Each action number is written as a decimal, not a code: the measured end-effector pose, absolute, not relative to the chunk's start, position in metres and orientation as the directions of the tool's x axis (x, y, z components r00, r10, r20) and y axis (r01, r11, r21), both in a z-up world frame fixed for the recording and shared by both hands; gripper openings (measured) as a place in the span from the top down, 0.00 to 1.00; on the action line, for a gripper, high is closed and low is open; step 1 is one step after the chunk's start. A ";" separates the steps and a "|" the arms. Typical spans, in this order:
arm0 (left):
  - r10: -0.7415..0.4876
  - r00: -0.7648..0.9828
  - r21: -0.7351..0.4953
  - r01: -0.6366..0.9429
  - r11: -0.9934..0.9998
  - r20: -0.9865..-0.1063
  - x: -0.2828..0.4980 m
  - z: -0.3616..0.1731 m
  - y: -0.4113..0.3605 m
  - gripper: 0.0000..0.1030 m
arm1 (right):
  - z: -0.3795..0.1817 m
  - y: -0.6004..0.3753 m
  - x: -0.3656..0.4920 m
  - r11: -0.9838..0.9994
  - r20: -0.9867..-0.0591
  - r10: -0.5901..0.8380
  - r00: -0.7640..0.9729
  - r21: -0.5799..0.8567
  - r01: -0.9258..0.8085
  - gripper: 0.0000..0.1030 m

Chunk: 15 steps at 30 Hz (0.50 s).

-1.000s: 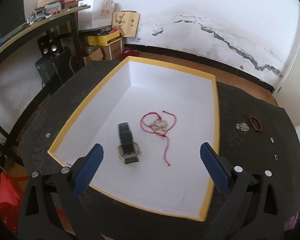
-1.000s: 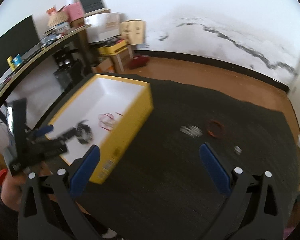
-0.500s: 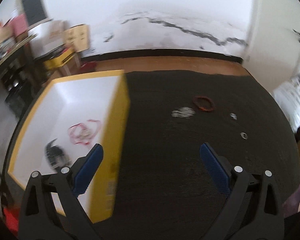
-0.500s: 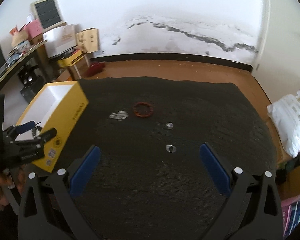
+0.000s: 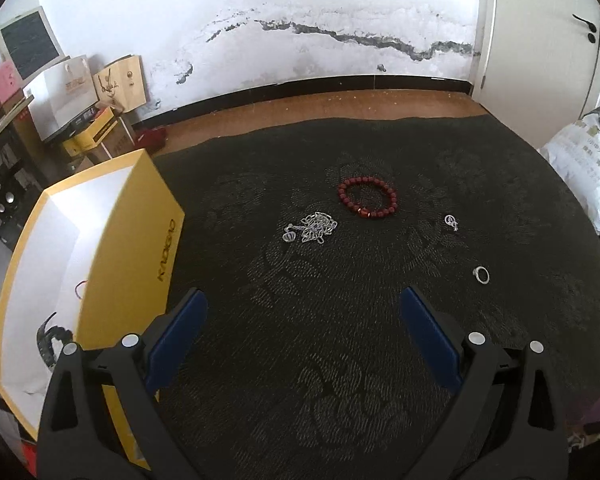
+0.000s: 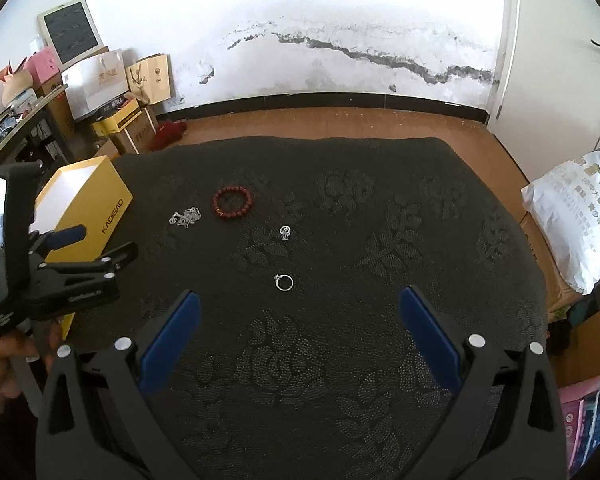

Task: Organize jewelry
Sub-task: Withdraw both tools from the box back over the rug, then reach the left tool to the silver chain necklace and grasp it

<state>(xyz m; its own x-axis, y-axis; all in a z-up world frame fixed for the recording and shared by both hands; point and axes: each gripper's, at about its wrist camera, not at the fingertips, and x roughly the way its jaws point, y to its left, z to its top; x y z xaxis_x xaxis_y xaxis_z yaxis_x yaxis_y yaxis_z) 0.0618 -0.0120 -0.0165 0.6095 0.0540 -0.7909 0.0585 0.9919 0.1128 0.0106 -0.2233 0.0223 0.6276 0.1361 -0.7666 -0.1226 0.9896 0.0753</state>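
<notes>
— Swinging right since a second ago, the left gripper (image 5: 302, 316) no longer looks down into the yellow box (image 5: 140, 240); the box now sits at its left and the loose jewelry lies ahead on the dark patterned cloth (image 5: 300, 360). What does it hold?

— Nothing. Its blue pads stand wide apart with only cloth between them. The right gripper (image 6: 300, 314) is likewise spread wide and empty.

— Where do the pieces lie against the left one?

— The silver chain necklace (image 5: 312, 227) is ahead, slightly left of center. The red bead bracelet (image 5: 367, 197) lies just beyond and to the right of it, close but apart. A small silver earring (image 5: 451, 222) is farther right, and a silver ring (image 5: 481, 274) nearer, just ahead of the right pad.

— And from the right side?

— The ring (image 6: 284, 282) is nearest, ahead and left of center between the fingers. The earring (image 6: 285, 232) lies beyond it, the bracelet (image 6: 233, 201) and chain (image 6: 185, 216) farther off to the left, near the box (image 6: 88, 216).

— Anything in the box?

— A red cord (image 5: 81, 286) and a dark watch (image 5: 50, 338), both partly hidden by its wall.
</notes>
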 end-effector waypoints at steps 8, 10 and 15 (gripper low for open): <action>0.077 0.602 0.129 0.043 0.991 -0.794 0.077 -0.026 -0.020 0.08 | 0.014 -0.218 0.024 0.989 -0.776 0.140 0.615 0.078 -0.127 0.06; 0.073 0.597 0.123 0.043 0.991 -0.799 0.083 -0.029 -0.019 0.08 | 0.012 -0.217 0.027 0.989 -0.776 0.138 0.615 0.075 -0.128 0.06; 0.033 0.582 0.083 0.059 0.995 -0.813 0.107 -0.043 -0.013 0.08 | 0.006 -0.213 0.035 0.989 -0.787 0.132 0.602 0.069 -0.127 0.06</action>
<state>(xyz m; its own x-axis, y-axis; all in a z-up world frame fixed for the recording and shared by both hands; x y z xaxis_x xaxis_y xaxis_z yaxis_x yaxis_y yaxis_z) 0.1066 -0.0126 -0.0426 0.5818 0.0332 -0.8127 0.0586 0.9949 0.0826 0.0352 -0.2128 0.0060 0.6023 0.1325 -0.7872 -0.1274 0.9894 0.0691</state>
